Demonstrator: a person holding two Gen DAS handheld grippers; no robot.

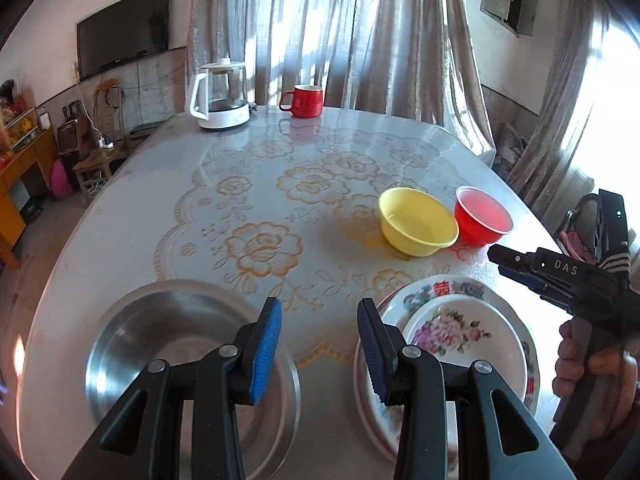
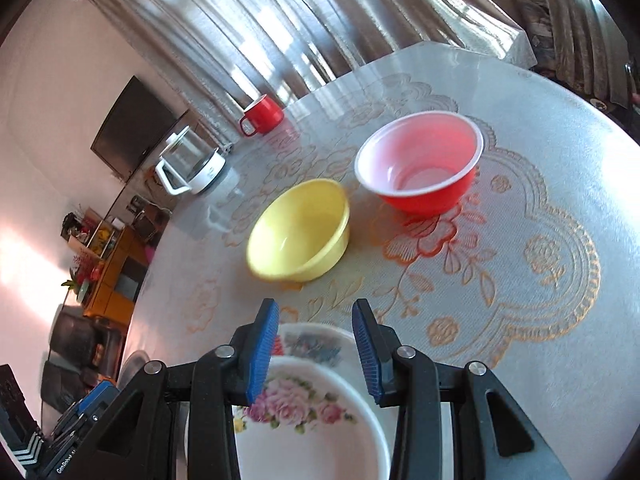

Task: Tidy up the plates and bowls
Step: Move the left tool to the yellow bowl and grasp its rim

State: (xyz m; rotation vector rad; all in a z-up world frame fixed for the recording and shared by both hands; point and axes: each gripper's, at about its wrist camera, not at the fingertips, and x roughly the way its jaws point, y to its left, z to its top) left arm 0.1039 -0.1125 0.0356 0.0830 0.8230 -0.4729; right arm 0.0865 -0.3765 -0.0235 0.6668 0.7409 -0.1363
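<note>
Steel: round stainless steel basin [image 1: 168, 344] sits left on the surface [image 1: 248, 184], apart, nothing stacked in it.
Left tool [image 1: 320, 350]: jaws apart, holding nothing, between basin and plates.
Plates: small white floral plate [image 1: 460, 340] nested on larger floral-rimmed plate [image 1: 440, 290], probably sorted already.
Right tool [image 2: 316, 350]: jaws apart, empty, above plates.
Bowls: yellow plastic bowl [image 2: 298, 230] and red plastic bowl [image 2: 420, 162] beyond, unstacked; nesting likely next.

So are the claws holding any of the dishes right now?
No. Both the left claw and the right claw are open and empty, with nothing between their fingers.
</note>
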